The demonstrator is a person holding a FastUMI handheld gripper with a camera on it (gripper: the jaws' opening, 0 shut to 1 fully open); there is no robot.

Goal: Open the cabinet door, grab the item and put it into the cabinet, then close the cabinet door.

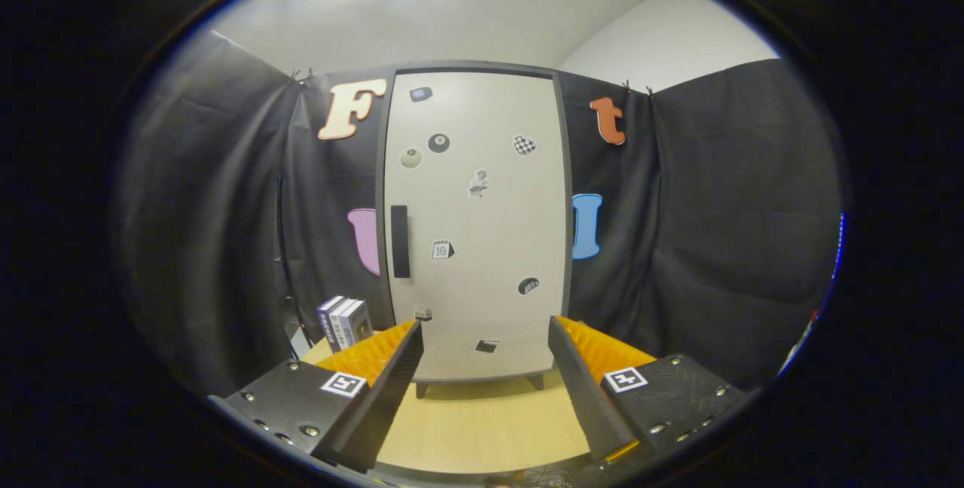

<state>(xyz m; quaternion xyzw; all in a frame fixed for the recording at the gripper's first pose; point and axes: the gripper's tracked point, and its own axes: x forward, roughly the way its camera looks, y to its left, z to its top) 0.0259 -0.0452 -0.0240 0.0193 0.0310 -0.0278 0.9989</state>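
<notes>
claw (486,337): fingers spread wide, nothing between them, hovering over the wooden counter (482,428) | cabinet (476,224): upright beyond the fingers, door closed, dark handle (400,241) on its left side, stickers across the door | item: small boxes (344,321) standing on the counter left of the cabinet, just beyond the left finger

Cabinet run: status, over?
Gripper open, holding nothing. Cabinet door shut, handle untouched. Item box standing left of cabinet. Nothing in the way.
</notes>
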